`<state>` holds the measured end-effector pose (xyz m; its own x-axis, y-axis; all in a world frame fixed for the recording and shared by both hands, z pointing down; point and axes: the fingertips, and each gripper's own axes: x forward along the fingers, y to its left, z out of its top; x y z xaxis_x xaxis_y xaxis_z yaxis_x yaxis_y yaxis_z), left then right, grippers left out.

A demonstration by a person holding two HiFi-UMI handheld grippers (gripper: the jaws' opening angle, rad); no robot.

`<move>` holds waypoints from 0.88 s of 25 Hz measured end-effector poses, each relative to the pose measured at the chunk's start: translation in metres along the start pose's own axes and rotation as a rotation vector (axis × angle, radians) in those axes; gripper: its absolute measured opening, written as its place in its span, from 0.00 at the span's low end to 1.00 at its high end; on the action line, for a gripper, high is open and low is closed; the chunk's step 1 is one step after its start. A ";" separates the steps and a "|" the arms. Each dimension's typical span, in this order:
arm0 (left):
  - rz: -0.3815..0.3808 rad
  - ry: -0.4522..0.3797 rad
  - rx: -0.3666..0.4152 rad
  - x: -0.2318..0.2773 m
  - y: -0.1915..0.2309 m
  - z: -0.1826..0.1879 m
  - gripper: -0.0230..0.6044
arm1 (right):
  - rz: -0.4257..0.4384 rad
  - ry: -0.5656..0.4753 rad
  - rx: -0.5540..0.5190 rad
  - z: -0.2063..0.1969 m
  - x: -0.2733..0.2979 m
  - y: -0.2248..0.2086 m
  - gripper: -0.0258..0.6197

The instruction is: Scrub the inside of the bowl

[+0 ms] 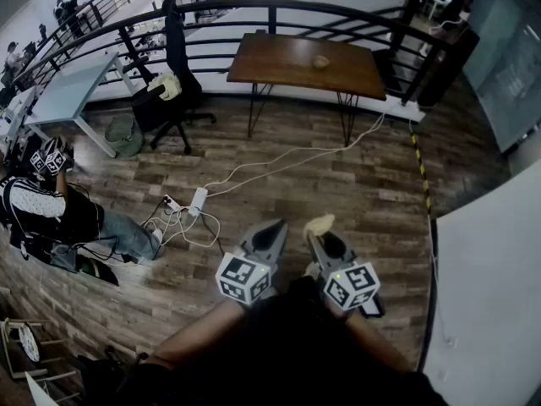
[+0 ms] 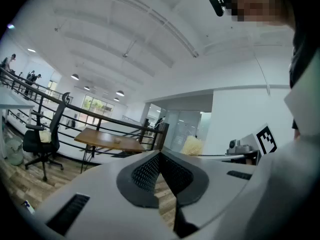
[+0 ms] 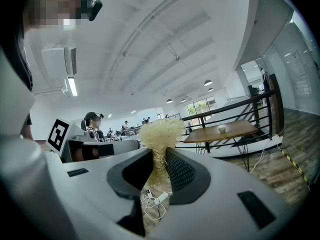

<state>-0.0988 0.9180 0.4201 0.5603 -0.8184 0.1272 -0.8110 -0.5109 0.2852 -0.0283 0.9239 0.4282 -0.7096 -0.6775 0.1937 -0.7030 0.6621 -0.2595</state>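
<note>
A plank floor (image 1: 355,184) fills the head view, bounded on its far side by a curved black railing (image 1: 279,7). A brown table (image 1: 279,66) stands against the railing. The bowl (image 1: 320,61) sits near the middle of the tabletop, well apart from both grippers. An office chair (image 1: 173,83) stands beside the table's left end, and white cables (image 1: 254,172) trail across the floor to a power strip (image 1: 199,200).

The left gripper (image 1: 272,229) has its jaws pressed together on nothing. The right gripper (image 1: 321,242) pinches a pale scrubber (image 1: 319,223) by its stem.

A white worktop (image 1: 490,294) is cut off at the right edge, and a seated person (image 1: 51,210) at the left. The bowl is too small to show its inside.
</note>
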 end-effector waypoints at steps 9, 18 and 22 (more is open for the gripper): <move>0.015 -0.005 -0.013 0.017 0.008 0.000 0.03 | 0.011 0.015 0.003 -0.001 0.009 -0.018 0.18; -0.024 0.009 -0.048 0.084 0.012 -0.004 0.03 | 0.005 0.002 0.009 0.008 0.021 -0.077 0.18; -0.023 0.008 -0.041 0.133 0.017 -0.002 0.03 | 0.007 0.002 0.012 0.015 0.033 -0.123 0.18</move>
<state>-0.0374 0.8007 0.4441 0.5804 -0.8044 0.1272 -0.7903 -0.5186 0.3265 0.0361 0.8152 0.4524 -0.7143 -0.6725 0.1938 -0.6978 0.6626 -0.2722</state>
